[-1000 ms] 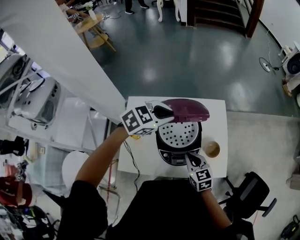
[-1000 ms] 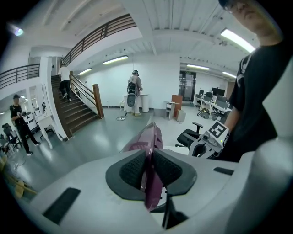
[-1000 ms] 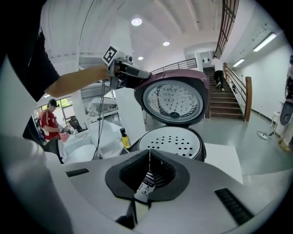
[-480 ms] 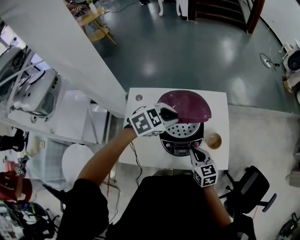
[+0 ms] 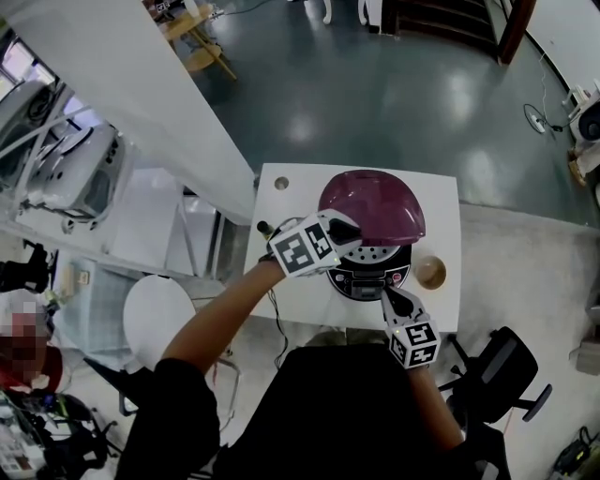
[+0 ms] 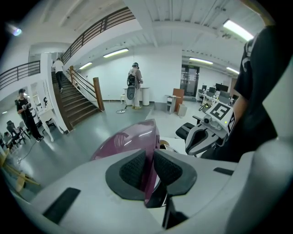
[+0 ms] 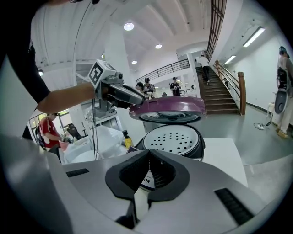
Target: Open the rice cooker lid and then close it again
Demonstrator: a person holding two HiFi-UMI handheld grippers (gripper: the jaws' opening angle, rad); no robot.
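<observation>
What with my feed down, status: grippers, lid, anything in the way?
Left gripper shut on purple lid rim, lid half open. Right gripper shut, empty, by rice cooker front. Closing path clear.

A glossy dark grey floor [image 5: 375, 103] fills the upper frame and mirrors soft patches of ceiling light. A dark staircase [image 5: 441, 23] sits at top centre. A white wall [image 5: 122, 84] slants across the upper left. The white surface [image 5: 441, 202] stands mid-frame, with a black chair [image 5: 506, 380] at lower right and a round white stool [image 5: 155, 319] at left.

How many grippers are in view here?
2. The left gripper grips the edge of the purple lid; the right gripper, shut and empty, is at the front of the rice cooker. None look hidden.
</observation>
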